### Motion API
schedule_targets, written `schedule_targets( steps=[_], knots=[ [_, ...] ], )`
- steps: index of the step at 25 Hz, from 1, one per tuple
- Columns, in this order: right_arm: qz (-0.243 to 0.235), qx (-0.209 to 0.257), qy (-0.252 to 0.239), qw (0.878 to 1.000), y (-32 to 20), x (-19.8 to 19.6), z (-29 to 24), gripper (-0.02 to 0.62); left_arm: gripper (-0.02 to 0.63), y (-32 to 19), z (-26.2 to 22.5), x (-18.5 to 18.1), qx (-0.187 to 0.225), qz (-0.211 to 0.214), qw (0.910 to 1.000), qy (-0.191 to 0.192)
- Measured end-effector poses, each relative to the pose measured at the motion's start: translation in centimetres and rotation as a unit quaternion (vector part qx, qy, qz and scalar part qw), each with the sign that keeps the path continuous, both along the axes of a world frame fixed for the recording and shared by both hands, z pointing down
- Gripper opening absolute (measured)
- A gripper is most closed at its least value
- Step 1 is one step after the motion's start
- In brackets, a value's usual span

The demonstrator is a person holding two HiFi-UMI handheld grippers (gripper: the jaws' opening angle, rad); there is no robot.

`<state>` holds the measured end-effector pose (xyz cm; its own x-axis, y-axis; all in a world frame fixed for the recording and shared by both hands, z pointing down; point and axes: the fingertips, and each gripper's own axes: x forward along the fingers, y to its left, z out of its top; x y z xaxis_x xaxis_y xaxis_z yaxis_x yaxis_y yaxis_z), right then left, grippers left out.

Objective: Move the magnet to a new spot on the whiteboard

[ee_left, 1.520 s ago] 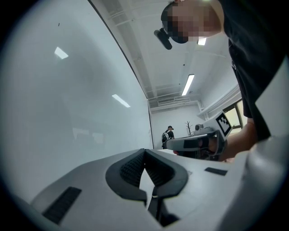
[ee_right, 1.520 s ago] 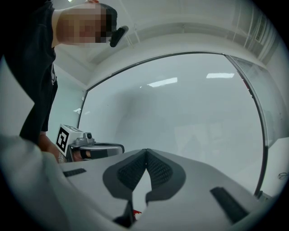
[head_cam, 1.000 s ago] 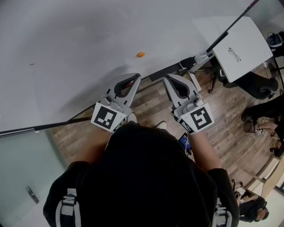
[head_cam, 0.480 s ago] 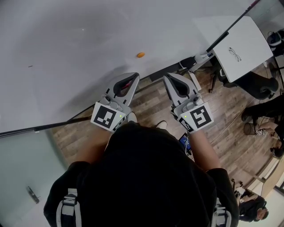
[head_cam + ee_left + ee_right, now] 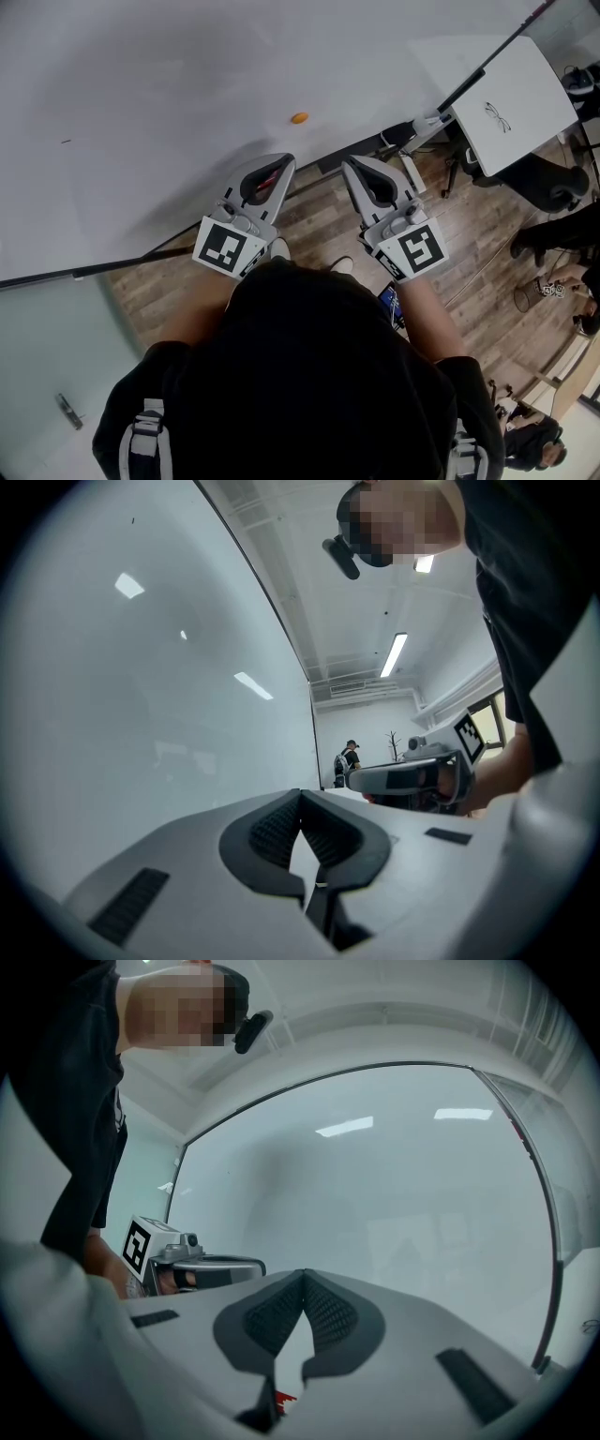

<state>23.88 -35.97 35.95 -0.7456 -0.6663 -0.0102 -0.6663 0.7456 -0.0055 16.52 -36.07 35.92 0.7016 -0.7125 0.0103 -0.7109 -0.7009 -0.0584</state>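
A small orange magnet [image 5: 298, 118] sticks to the large whiteboard [image 5: 150, 103], a little beyond and between my two grippers. My left gripper [image 5: 288, 160] points at the board below-left of the magnet, its tips together and empty. My right gripper [image 5: 348, 163] points at the board's lower edge, right of the magnet, also shut with nothing held. In the left gripper view the jaws [image 5: 300, 794] meet at the tips before the whiteboard [image 5: 159, 686]. The right gripper view shows shut jaws [image 5: 303, 1275] facing the whiteboard [image 5: 394, 1194]. The magnet is not visible in either gripper view.
A second whiteboard [image 5: 511, 98] on a stand is at the right, with a drawing on it. Wood floor [image 5: 328, 225] lies below the board. Chairs and people's legs [image 5: 553, 244] are at the far right. A glass wall [image 5: 47, 356] stands at the left.
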Motion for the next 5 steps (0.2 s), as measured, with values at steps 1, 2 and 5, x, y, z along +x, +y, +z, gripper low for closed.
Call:
schedule_targets(
  steps=[1, 2, 5],
  knots=[
    [0.0, -0.002, -0.003, 1.0, -0.02, 0.03, 0.0, -0.009, 0.002, 0.03, -0.03, 0.01, 0.0, 0.001, 1.0, 0.0],
    [0.001, -0.003, -0.004, 1.0, -0.05, 0.05, -0.01, -0.009, 0.002, 0.05, -0.06, 0.02, 0.0, 0.001, 1.0, 0.0],
    [0.002, -0.004, -0.004, 1.0, -0.16, 0.06, 0.0, -0.009, 0.002, 0.06, -0.14, -0.02, 0.001, 0.003, 1.0, 0.0]
  ],
)
